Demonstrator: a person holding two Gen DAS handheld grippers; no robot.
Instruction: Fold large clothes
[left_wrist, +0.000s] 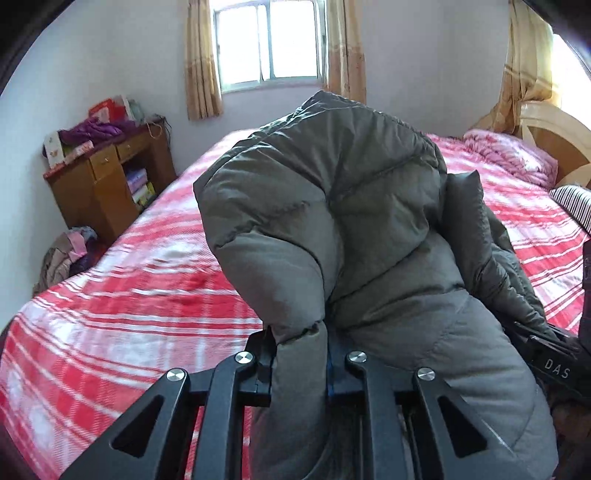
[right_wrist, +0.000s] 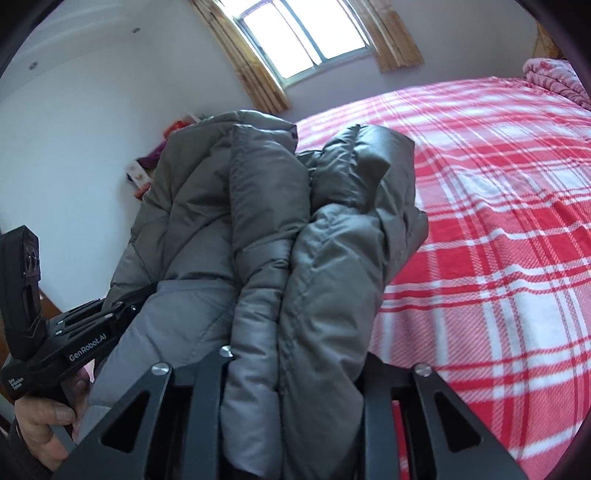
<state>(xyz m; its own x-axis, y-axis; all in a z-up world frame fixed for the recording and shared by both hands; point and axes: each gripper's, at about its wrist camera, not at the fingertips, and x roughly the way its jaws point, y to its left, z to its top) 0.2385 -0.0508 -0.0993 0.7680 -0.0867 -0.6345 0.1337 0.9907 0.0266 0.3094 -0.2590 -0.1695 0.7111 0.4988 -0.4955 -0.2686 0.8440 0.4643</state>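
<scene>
Left wrist view, item one: grey-green padded jacket (left_wrist: 332, 206), bunched and raised above the bed (left_wrist: 110, 317), its quilted bulk filling the middle of the picture. My left hand-held gripper (left_wrist: 299, 354) is closed onto a thick fold of it; the fabric sits pinched between the two black fingers (left_wrist: 264, 354).

Item two: bed with red-and-white checked cover, running from the near edge toward the window (left_wrist: 269, 40). A pink quilt (left_wrist: 513, 155) lies at the headboard end, on the right.

Item three: wooden cabinet (left_wrist: 107, 181) against the left wall, beside the bed, with purple cloth and boxes on top. A heap of clothes (left_wrist: 66, 254) lies on the floor near its foot.

Right wrist view, item four: the same jacket (right_wrist: 280, 229), hanging in several long folds in front of the camera, clear of the checked bed (right_wrist: 498, 221) to the right. My right hand-held gripper (right_wrist: 295, 373) is clamped on a fat bundle of those folds (its fingertips are buried in the fabric and do not show).

Item five: the left hand-held gripper (right_wrist: 122, 306), seen from the side at lower left, its tip lost in the jacket's edge, with my left hand (right_wrist: 44, 421) around the handle.
</scene>
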